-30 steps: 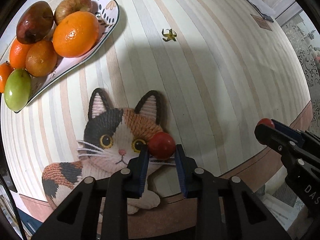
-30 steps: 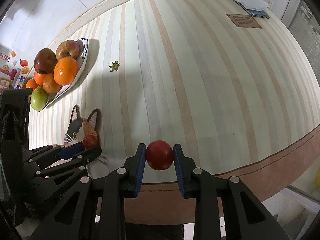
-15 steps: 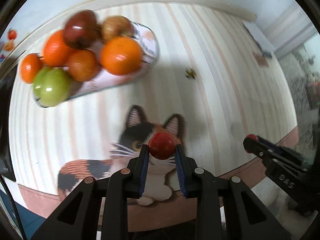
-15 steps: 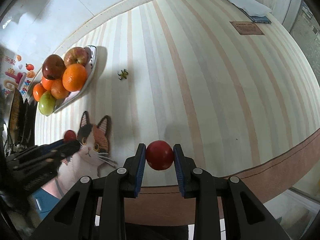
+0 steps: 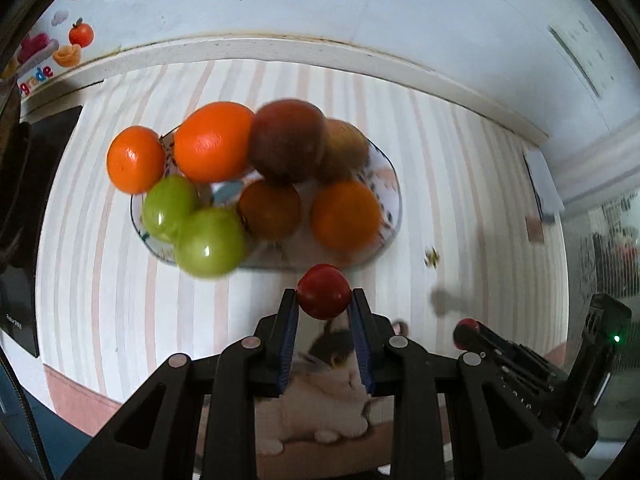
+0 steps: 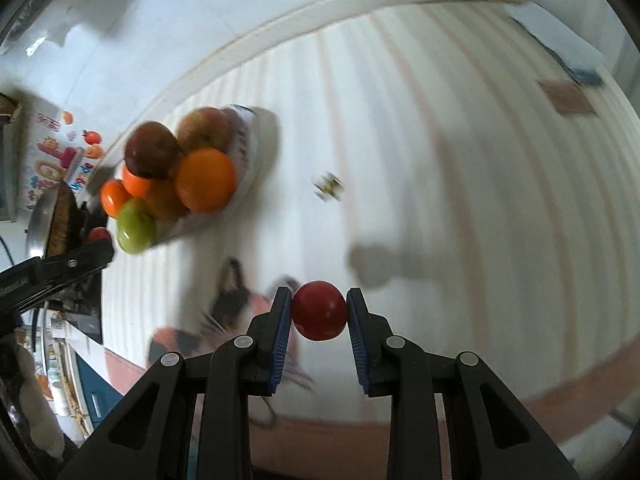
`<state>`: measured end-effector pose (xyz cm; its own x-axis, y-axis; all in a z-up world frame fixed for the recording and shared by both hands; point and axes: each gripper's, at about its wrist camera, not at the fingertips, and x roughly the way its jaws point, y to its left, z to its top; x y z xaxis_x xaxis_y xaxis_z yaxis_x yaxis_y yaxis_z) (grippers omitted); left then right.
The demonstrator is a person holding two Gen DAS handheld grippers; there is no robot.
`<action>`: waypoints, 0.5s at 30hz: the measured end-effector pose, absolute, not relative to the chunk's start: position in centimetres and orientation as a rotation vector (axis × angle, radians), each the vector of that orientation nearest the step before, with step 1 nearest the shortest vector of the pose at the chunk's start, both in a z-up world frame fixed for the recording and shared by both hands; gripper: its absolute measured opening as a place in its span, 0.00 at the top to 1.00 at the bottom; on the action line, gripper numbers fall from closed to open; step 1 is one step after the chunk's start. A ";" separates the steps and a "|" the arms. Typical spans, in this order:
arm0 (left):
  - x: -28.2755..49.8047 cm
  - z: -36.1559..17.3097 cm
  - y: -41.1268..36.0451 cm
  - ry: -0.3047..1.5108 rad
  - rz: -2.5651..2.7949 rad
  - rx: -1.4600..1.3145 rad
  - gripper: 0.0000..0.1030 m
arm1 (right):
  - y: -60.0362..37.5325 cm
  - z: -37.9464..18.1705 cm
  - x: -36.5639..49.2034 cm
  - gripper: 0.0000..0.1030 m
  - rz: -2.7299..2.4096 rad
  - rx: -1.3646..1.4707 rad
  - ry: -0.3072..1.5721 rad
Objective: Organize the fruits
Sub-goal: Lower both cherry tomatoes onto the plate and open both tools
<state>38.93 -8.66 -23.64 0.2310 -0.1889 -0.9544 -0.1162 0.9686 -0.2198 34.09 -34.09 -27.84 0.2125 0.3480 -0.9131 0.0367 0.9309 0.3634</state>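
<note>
A striped counter (image 5: pixel 100 280) is seen carrying a patterned plate (image 5: pixel 390 184) piled with four oranges (image 5: pixel 214 142), two green fruits (image 5: pixel 210 242) and two dark reddish apples (image 5: pixel 288 144). A round, glossy red fruit (image 5: pixel 324 297) is clamped between the left gripper (image 5: pixel 323 305) fingers just before the plate, and a second red fruit (image 6: pixel 319 316) between the right gripper (image 6: pixel 319 316) fingers over the counter. Only in the left view is the second green fruit shown; a cat mat (image 5: pixel 328 392) lies below.

Bare striped counter (image 5: pixel 100 280) between left claw (image 5: pixel 323 308) and fruit plate (image 5: pixel 394 188). Plate heaped with oranges and apples, blocking its middle. Open counter right of plate, apart from 1 small scrap (image 6: pixel 329 187).
</note>
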 end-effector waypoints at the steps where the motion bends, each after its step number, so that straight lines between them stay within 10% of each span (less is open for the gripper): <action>1: 39.5 -23.9 -8.5 1.344 -0.047 -0.279 0.77 | -33.3 -27.9 35.1 0.71 0.245 0.348 1.339; 15: 43.8 -28.4 -8.6 1.431 -0.012 -0.297 0.77 | -27.9 -30.3 47.0 0.71 0.386 0.425 1.375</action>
<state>43.76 -8.61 -28.44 0.1462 -0.1851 -0.9718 -0.1693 0.9632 -0.2089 46.98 -27.89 -30.30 0.1551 0.4998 -0.8521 -0.0159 0.8637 0.5037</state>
